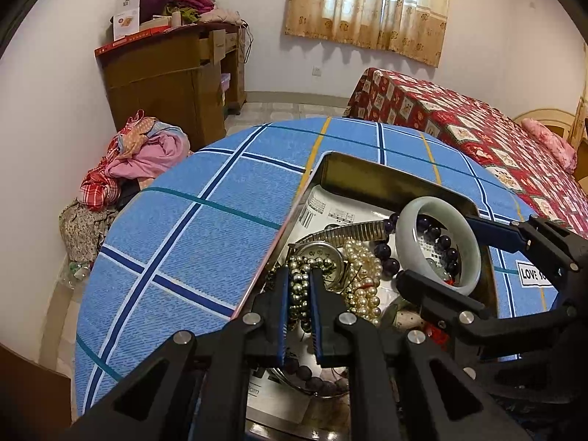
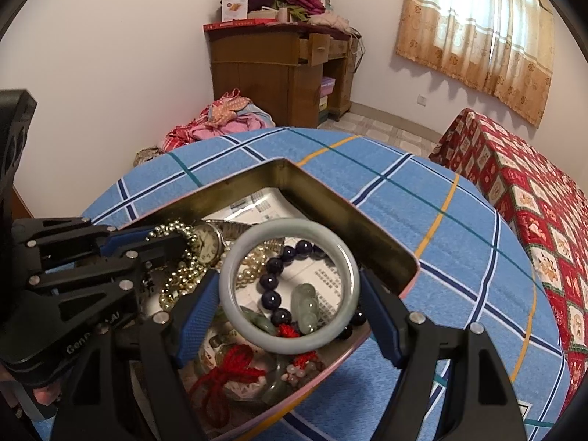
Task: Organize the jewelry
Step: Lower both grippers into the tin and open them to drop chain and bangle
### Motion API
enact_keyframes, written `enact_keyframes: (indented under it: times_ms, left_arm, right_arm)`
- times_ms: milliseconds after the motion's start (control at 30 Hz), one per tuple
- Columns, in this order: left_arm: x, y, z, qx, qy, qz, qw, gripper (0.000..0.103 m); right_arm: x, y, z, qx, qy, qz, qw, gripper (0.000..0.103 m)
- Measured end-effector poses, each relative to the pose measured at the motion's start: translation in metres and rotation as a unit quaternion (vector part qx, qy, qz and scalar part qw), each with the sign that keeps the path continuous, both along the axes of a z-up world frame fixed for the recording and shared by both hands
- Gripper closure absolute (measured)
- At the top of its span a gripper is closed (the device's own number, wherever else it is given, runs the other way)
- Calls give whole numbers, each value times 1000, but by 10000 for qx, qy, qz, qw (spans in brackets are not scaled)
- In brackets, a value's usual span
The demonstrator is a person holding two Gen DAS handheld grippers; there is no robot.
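A metal tin (image 1: 371,171) (image 2: 332,198) on a blue checked table holds tangled jewelry. My left gripper (image 1: 299,279) (image 2: 167,244) is shut on a gold bead strand (image 1: 298,296) (image 2: 176,279) in the tin. My right gripper (image 2: 290,288) (image 1: 437,248) is shut on a pale jade bangle (image 2: 235,312) (image 1: 468,242), its blue pads against the ring's two sides. Inside the tin also lie a watch (image 2: 205,244) (image 1: 323,251), a pearl strand (image 1: 364,283), dark purple beads (image 2: 272,279) and red-corded jade pieces (image 2: 235,367).
The blue checked tablecloth (image 1: 205,242) (image 2: 441,257) surrounds the tin. A bed with a red patterned cover (image 1: 477,125) (image 2: 533,198) stands to the right. A wooden desk (image 1: 172,77) and a clothes pile (image 1: 139,154) are at the far wall.
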State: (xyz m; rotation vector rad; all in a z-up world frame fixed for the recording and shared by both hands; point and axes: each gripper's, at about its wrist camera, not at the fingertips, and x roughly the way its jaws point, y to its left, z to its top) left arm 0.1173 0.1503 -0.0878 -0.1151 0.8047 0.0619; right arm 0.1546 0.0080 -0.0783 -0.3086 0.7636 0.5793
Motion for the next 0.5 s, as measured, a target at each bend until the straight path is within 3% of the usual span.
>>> enact_keyframes:
  times_ms: [500]
  left_arm:
    - [-2, 2, -1, 52, 17, 34, 10000, 93]
  right_arm:
    - [1, 2, -2, -71, -62, 14, 10000, 25]
